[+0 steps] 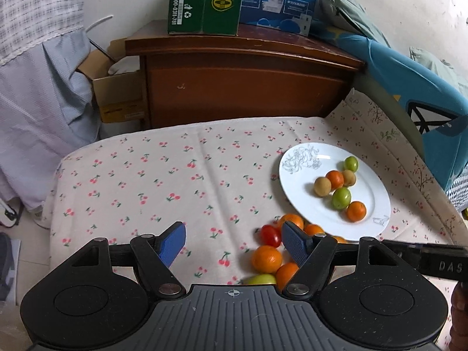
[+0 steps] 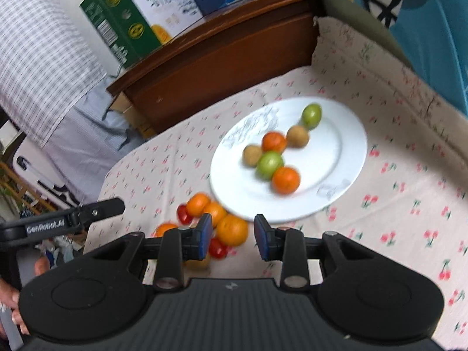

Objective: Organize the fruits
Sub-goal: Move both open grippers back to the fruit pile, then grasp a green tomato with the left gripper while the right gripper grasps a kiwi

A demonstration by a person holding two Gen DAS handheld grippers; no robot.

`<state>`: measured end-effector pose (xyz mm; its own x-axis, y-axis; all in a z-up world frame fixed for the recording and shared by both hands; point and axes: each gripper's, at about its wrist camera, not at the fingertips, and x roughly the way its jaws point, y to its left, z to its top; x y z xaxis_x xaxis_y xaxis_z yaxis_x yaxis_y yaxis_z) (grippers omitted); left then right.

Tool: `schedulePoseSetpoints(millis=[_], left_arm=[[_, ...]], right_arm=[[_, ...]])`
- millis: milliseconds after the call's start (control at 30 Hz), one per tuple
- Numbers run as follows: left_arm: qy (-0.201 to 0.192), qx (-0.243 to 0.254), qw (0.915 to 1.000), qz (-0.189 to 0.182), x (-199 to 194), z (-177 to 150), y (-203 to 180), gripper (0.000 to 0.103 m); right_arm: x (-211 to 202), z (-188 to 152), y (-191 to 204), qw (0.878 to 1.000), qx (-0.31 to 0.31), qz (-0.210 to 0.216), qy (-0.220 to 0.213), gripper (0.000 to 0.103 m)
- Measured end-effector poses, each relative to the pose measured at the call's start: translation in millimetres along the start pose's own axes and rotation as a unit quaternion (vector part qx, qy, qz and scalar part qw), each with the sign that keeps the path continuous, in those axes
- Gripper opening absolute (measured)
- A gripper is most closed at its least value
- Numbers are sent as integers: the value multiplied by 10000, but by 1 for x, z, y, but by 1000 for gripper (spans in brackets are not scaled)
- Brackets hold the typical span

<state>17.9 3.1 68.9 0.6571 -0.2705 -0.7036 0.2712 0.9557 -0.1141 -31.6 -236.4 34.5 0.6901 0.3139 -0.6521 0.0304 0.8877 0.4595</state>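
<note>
A white plate (image 1: 295,188) (image 2: 342,158) on the cherry-print cloth holds several small fruits: oranges, green ones and brown ones. Beside its near-left rim lies a loose pile: oranges (image 1: 266,259) (image 2: 232,230), cherry tomatoes (image 1: 270,235) (image 2: 217,248) and a green fruit (image 1: 261,279). My left gripper (image 1: 234,244) is open and empty, left of the pile and above the cloth. My right gripper (image 2: 233,237) is open and empty, its jaws either side of a loose orange in that view, above it.
A wooden cabinet (image 1: 245,84) with cartons (image 1: 204,0) stands behind the table. A cardboard box (image 1: 117,93) and hanging cloth are at left. A blue cushion (image 1: 409,87) borders the right side. The left gripper's body (image 2: 67,219) shows in the right wrist view.
</note>
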Motion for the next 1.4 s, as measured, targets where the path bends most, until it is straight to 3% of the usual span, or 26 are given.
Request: schedulePoseSetpoints(millis=[433, 733, 1000, 1167, 1333, 1400], left_arm=[[432, 545, 9976, 21, 11, -28, 10, 72], [695, 1442, 9869, -189, 22, -48, -7, 72], [707, 1698, 9822, -378, 33, -53, -14, 69], [695, 1637, 9823, -592, 40, -52, -16, 57], [722, 1593, 9815, -774, 44, -51, -17, 35], [712, 1630, 9808, -796, 44, -51, -18, 34]], right_arm=[[27, -30, 21, 9984, -186, 228, 483, 33], [40, -30, 22, 9985, -121, 142, 520, 33], [48, -30, 29, 9986, -168, 127, 485, 33], [50, -31, 31, 9987, -260, 86, 432, 27], [48, -30, 28, 9986, -221, 128, 466, 25], [47, -30, 28, 9986, -205, 126, 473, 25]])
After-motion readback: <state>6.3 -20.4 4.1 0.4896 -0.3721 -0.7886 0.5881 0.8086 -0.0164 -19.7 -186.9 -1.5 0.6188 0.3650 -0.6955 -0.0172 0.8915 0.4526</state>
